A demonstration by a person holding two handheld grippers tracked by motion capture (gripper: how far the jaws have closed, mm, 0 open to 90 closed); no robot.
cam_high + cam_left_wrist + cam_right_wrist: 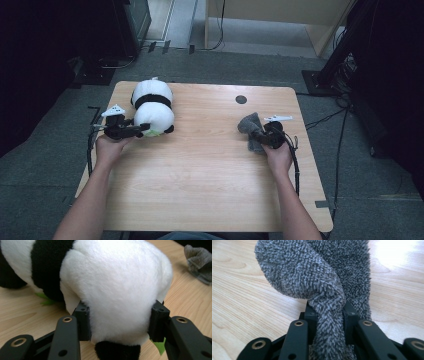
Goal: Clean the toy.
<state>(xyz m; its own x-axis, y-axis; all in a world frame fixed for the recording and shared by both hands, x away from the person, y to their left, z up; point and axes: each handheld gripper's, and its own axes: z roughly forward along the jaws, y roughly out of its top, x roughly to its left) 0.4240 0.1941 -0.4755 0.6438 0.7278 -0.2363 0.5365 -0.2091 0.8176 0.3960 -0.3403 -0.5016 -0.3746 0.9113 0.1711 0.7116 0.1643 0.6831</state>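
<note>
**Two grippers, a plush panda and a grey cloth**

The left gripper (142, 129) holds the plush panda (152, 107) at the white head; its jaws press into the fur on both sides. The panda lies on the far left part of the wooden table (200, 175). The right gripper (256, 136) is clamped narrow on a fold of the grey cloth (250, 125), on the right side of the table, well apart from the panda.

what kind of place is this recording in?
Probably a lab or data-collection room: a lone wooden table on grey carpet, black stands and loose cables at its edges, and a person working a panda plush and grey cloth with handheld grippers.
</note>
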